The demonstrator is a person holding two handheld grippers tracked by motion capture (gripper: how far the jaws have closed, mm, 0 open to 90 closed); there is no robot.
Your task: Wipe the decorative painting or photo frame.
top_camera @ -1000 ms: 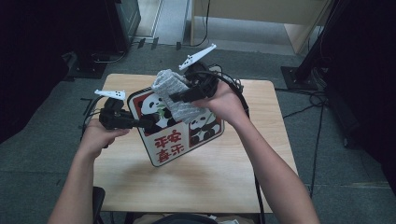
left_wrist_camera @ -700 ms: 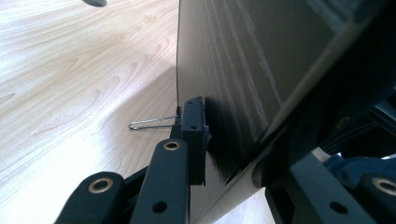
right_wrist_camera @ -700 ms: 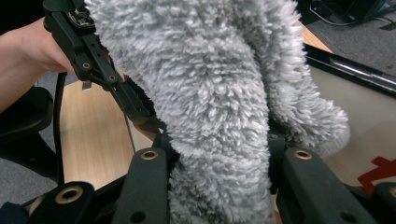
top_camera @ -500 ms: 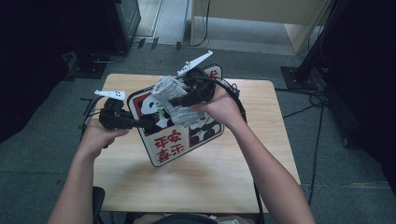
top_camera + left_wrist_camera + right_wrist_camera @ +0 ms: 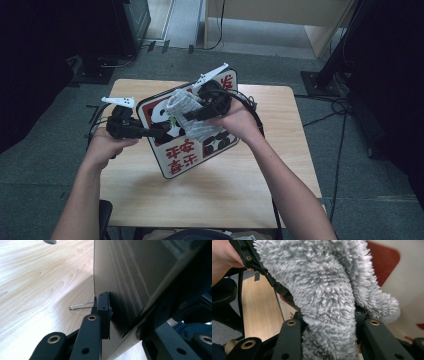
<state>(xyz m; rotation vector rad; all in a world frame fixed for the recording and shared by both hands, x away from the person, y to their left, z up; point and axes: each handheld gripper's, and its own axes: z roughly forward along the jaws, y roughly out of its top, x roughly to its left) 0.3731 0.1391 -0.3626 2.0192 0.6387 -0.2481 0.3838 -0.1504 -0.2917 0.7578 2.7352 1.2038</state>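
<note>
A square board (image 5: 192,152) printed with pandas and red characters is held tilted above the wooden table (image 5: 210,195). My left gripper (image 5: 161,133) is shut on the board's left edge. In the left gripper view its jaws (image 5: 120,315) clamp that edge, and the board's grey back (image 5: 130,275) rises ahead. My right gripper (image 5: 194,116) is shut on a grey fluffy cloth (image 5: 186,111) that lies against the board's printed face. The right gripper view has the cloth (image 5: 319,290) pinched between the jaws (image 5: 329,322), with a red corner of the board (image 5: 387,262) behind it.
Black cables (image 5: 245,97) lie on the table behind the board. A thin metal wire piece (image 5: 81,305) sticks out beside the left jaw. Grey floor (image 5: 350,165) surrounds the small table, and dark equipment stands at the far left and right.
My right gripper has slid the cloth a little down the board's face, toward the person. The left gripper and the board have stayed put.
</note>
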